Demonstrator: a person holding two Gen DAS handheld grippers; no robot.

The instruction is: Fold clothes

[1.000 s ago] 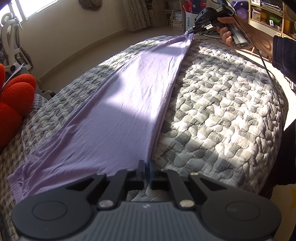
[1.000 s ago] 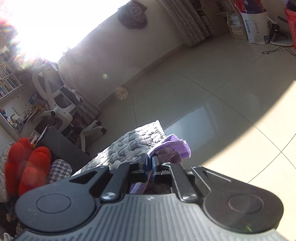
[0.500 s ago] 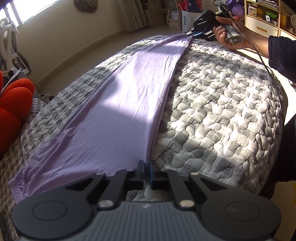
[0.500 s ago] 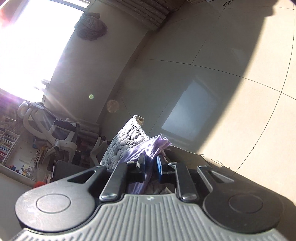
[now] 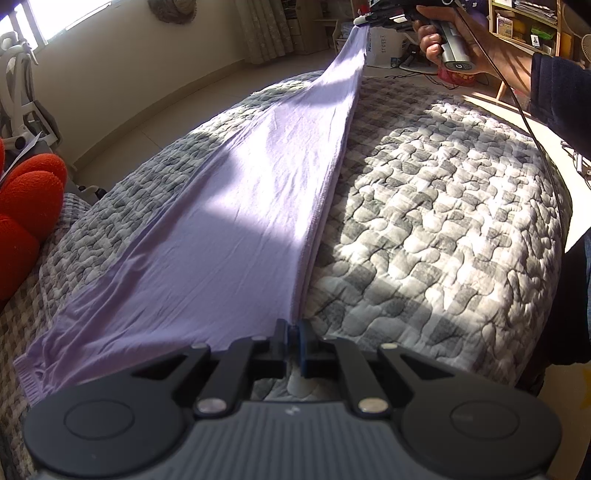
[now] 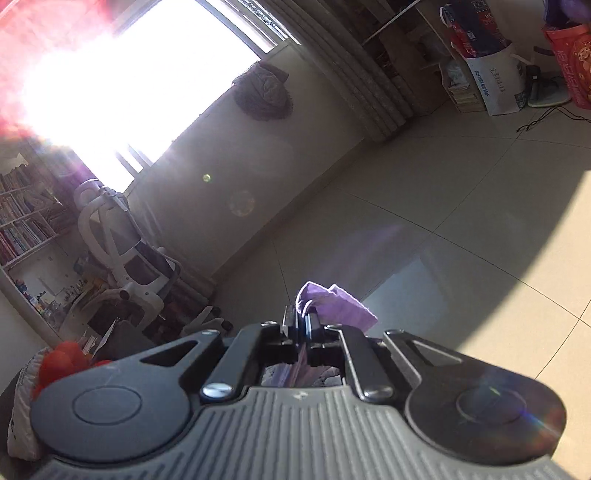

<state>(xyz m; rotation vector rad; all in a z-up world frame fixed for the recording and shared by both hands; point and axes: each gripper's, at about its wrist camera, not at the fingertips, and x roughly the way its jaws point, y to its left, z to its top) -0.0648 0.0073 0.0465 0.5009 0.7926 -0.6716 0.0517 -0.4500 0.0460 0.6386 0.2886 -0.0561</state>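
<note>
while the left gripper (image 5: 293, 334) is sitting low over the quilted bed cover (image 5: 436, 229), its jaws are pinching the near corner of the lavender garment (image 5: 236, 229). far ahead of it, the right hand (image 5: 439, 31) is holding the right gripper (image 5: 360, 20) raised above the far edge of the bed, clenching the garment's other end, so the folded edge is stretching taut between them. left of the left gripper, the cloth is draping onto the cover beside a red cushion (image 5: 26, 206). a purple tuft is poking past the right gripper's fingertips (image 6: 290, 319).

Your left gripper (image 5: 294, 341) sits low, jaws pinched shut on cloth. Your right gripper (image 5: 364, 18), raised far ahead in your right hand (image 5: 443, 29), is clamped too.
</note>
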